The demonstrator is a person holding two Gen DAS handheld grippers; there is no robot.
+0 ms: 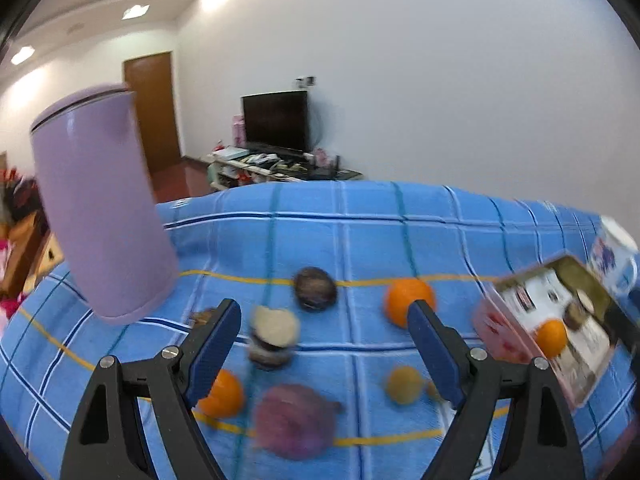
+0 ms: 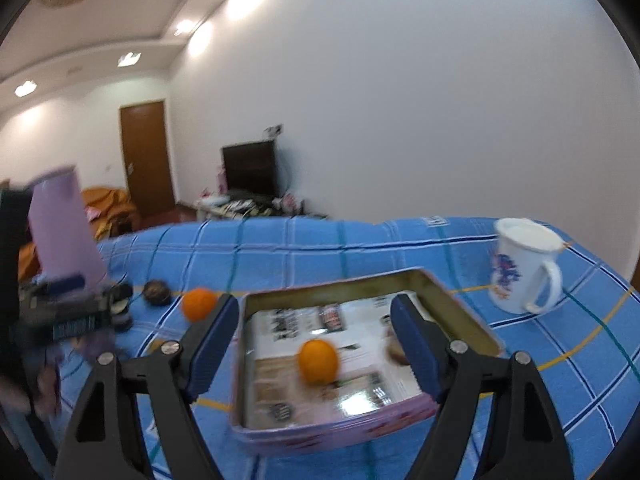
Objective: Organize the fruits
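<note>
My right gripper (image 2: 316, 344) hung above the pink tin (image 2: 332, 428) with its jaws spread and nothing between the pads. Blur made it hard to tell how high it stood over the tin. The tin was lined with printed paper, and one orange (image 2: 318, 361) lay on that paper; a second round thing behind my right finger was mostly hidden, and I could not name it. Another orange (image 2: 199, 303) and a dark fruit (image 2: 157, 291) lay on the blue checked cloth (image 2: 360, 252) to the tin's left. A white mug (image 2: 520, 266) stood upright well to the right, its inside out of sight.

My left gripper (image 1: 326, 334) was also wide apart and empty, held over the scattered fruit. Between its fingers sat a blurred stack, pale on top and dark below (image 1: 272, 338), which I could not identify. Nearer lay a purple smeared shape (image 1: 296, 420), a small yellow fruit (image 1: 404, 385), and an orange half behind my left finger (image 1: 224, 398). A lilac jug (image 1: 100, 208) stood at the left, lid on.
</note>
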